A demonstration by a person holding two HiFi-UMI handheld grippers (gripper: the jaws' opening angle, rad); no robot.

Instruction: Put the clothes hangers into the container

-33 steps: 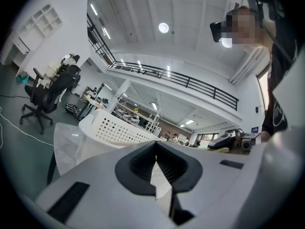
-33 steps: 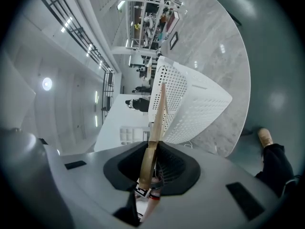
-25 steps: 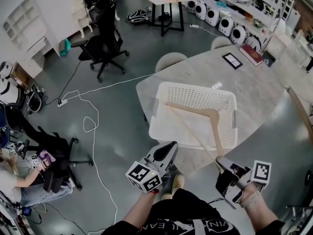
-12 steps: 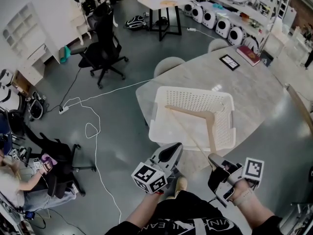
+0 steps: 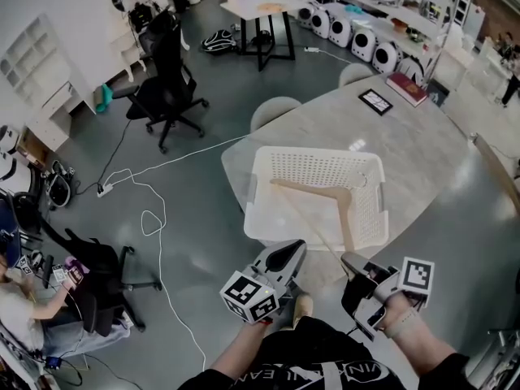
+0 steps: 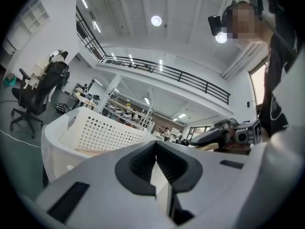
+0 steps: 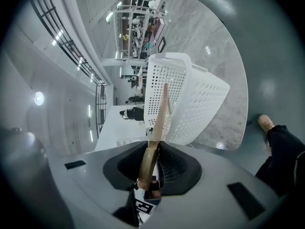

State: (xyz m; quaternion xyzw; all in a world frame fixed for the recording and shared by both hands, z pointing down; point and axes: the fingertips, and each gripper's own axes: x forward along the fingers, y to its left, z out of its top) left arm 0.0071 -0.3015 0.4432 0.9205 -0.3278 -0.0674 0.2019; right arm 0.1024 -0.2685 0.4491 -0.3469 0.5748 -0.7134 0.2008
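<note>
Well behind the basket, a red book lies on the table.

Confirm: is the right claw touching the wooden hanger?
Touching. The right gripper view shows the hanger pinched by its end between the pads of the right claw, its arm running out toward the white basket.

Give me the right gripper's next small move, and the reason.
Probably ease the right gripper forward over the near rim of the basket: it is shut on one end of the wooden hanger, and the rest of the hanger lies in the basket.
</note>
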